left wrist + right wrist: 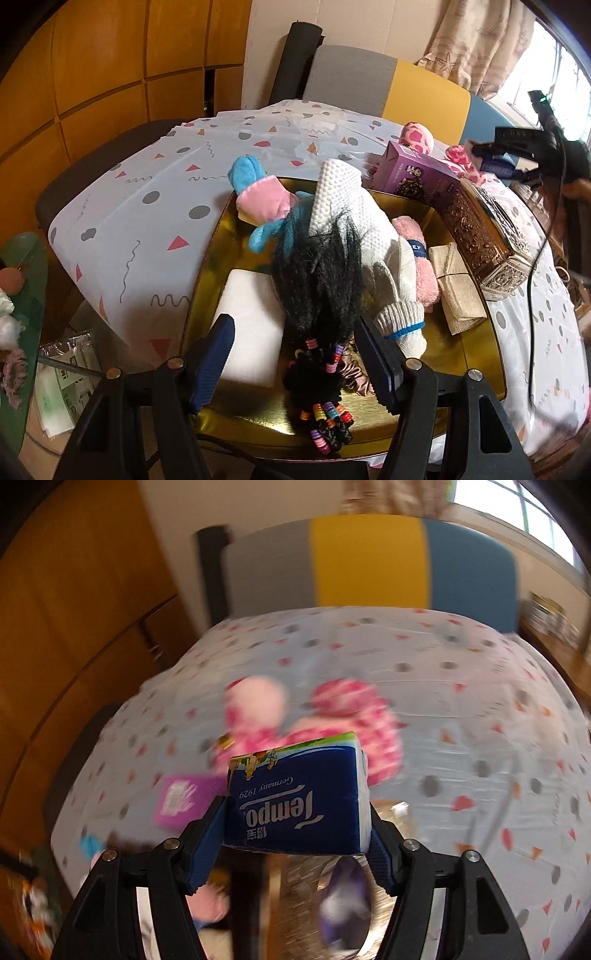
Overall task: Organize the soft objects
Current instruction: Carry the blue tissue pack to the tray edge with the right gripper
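Both jaws differ: right gripper [297, 834] clamps an upside-down tissue pack [297, 797] crosswise, left gripper [295, 360] gapes empty.

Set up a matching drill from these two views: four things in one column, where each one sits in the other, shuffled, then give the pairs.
Things
1. tissue pack
2. black wig
3. purple box
4. spotted pink toy

Places
A. on the tablecloth behind the purple box
B. between the right gripper's pads
C. in the gold tray
D. just beyond the tray's far edge

Pairs: 1-B, 2-C, 3-D, 4-A
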A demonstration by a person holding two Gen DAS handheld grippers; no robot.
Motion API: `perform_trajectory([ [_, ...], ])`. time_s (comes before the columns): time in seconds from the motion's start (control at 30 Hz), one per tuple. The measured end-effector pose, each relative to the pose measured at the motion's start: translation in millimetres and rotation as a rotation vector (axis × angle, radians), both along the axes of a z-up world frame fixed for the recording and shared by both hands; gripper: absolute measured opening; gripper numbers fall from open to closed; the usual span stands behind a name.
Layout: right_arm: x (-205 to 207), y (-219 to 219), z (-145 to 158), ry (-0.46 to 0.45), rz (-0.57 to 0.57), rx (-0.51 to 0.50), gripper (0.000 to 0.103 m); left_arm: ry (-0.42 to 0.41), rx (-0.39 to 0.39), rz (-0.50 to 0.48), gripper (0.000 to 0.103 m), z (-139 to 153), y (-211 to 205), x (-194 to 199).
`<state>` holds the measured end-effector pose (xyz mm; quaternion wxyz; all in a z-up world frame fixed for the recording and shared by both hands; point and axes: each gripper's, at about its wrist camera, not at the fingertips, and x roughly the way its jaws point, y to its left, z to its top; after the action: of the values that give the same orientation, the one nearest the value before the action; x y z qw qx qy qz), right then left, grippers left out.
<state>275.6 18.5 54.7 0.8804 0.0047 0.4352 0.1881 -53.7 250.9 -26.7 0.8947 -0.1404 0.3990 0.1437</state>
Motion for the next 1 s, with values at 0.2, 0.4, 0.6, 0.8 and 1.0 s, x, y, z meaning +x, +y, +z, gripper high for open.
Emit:
perform_trajectory([
  [0.2,-42.6,32.9,-24.6,0.032,0.149,-0.022,0.069,0.000,-0.005,0.015,0.068,-0.5,3.3,-2.6],
  [0.4,-90.9,46.3,-41.0,0.042,0.261,-0.047,0.069,-0.003,0.001,0.011,0.068,0.6,-0.1,-3.8],
  [0.6,-134.6,50.6,-51.5,0.052,0.356,-0.067,0.069,-0.006,0.013,0.007,0.068,2.8,-2.8,-4.0],
  [0.8,-173.5,55.2,-71.5,0.082,0.426,-0.092,0.069,-0.007,0.027,0.002,0.068,4.0,-5.9,-3.6],
  [1.0,-202.0,57.0,-85.1,0.091,0.464,-0.123,0.069,-0.002,0.032,0.000,0.069,2.5,-7.4,-3.0],
])
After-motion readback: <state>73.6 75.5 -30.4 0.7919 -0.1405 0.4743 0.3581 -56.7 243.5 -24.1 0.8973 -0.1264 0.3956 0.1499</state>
